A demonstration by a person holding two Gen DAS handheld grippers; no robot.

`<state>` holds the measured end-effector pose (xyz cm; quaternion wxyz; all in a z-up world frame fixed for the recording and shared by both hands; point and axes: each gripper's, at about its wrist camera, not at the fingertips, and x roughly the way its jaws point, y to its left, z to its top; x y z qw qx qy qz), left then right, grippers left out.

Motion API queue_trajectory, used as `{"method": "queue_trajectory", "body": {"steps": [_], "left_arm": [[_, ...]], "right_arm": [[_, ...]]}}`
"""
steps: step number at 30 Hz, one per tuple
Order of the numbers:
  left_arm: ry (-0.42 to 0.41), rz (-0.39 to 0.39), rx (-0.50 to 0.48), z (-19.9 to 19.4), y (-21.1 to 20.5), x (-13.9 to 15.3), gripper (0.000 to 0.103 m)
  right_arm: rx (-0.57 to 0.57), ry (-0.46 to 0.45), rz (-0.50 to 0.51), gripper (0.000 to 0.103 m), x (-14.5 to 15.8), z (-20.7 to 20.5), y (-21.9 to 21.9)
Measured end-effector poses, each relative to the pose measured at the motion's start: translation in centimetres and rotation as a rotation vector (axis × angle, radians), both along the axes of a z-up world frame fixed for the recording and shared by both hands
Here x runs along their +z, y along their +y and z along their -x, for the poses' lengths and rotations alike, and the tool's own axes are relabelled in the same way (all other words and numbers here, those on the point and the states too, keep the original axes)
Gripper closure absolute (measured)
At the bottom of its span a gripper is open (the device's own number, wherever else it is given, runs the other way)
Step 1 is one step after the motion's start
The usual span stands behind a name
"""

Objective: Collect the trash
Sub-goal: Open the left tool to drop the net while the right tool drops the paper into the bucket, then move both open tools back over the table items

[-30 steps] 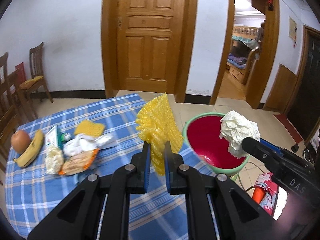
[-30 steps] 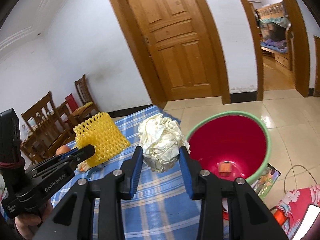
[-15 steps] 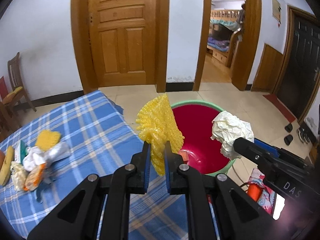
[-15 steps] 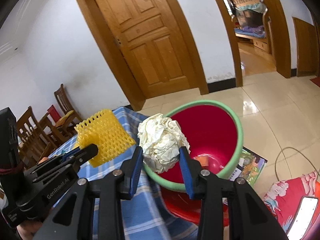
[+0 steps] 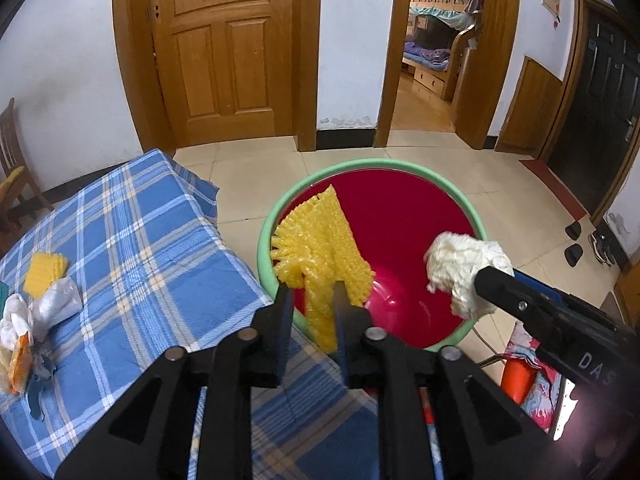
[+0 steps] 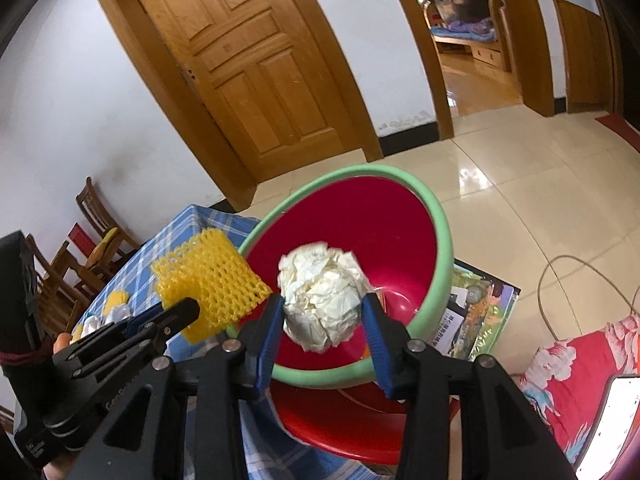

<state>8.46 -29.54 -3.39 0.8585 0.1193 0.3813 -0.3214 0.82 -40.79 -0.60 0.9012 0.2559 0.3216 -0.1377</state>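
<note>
My left gripper (image 5: pixel 311 304) is shut on a yellow foam fruit net (image 5: pixel 320 248) and holds it over the near left rim of a red basin with a green rim (image 5: pixel 400 216). My right gripper (image 6: pixel 322 320) is shut on a crumpled white paper ball (image 6: pixel 322 300) and holds it above the basin's (image 6: pixel 372 236) inside. The paper ball (image 5: pixel 460 268) and right gripper show at the right of the left wrist view; the net (image 6: pixel 212 280) and left gripper show at the left of the right wrist view.
A table with a blue plaid cloth (image 5: pixel 132 240) stands left of the basin, with another yellow net (image 5: pixel 44 268) and white and orange wrappers (image 5: pixel 24 328) on it. A book (image 6: pixel 476 312) and a cable lie on the tiled floor. Wooden chairs (image 6: pixel 96 232) stand by the wall.
Both grippers have moved right, away from the table, and now hold the net and the paper ball over the basin. Both stay shut on their loads.
</note>
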Motion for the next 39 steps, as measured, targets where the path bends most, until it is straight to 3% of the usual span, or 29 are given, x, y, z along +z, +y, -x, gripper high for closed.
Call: {"method": "queue_trajectory", "body": {"steps": [4,11,16,18,30,34,39], "left_arm": [[0.002,0.004,0.007,0.0,0.1,-0.1,0.068],[-0.010,0.018,0.023,0.4,0.5,0.8,0.061],[-0.044,0.032,0.010,0.7,0.7,1.6,0.039],[-0.058,0.037,0.002,0.9,0.7,1.8,0.036],[-0.084,0.041,0.052,1.1,3.1,3.3,0.036],[-0.093,0.036,0.101,0.9,5.0,3.9,0.036],[-0.108,0.028,0.170,0.1,7.9,4.3,0.036]], "right_arm": [[-0.014,0.007,-0.016,0.053,-0.3,0.1,-0.3],[-0.036,-0.002,-0.013,0.047,0.3,0.4,-0.5],[-0.039,-0.016,-0.010,0.046,0.9,0.8,-0.5],[-0.040,-0.021,-0.008,0.046,1.1,0.9,-0.5],[-0.020,-0.046,0.005,0.045,2.1,1.3,0.5],[0.003,-0.062,0.012,0.035,2.7,1.4,1.5],[0.048,-0.062,0.007,0.030,3.1,0.9,3.1]]}}
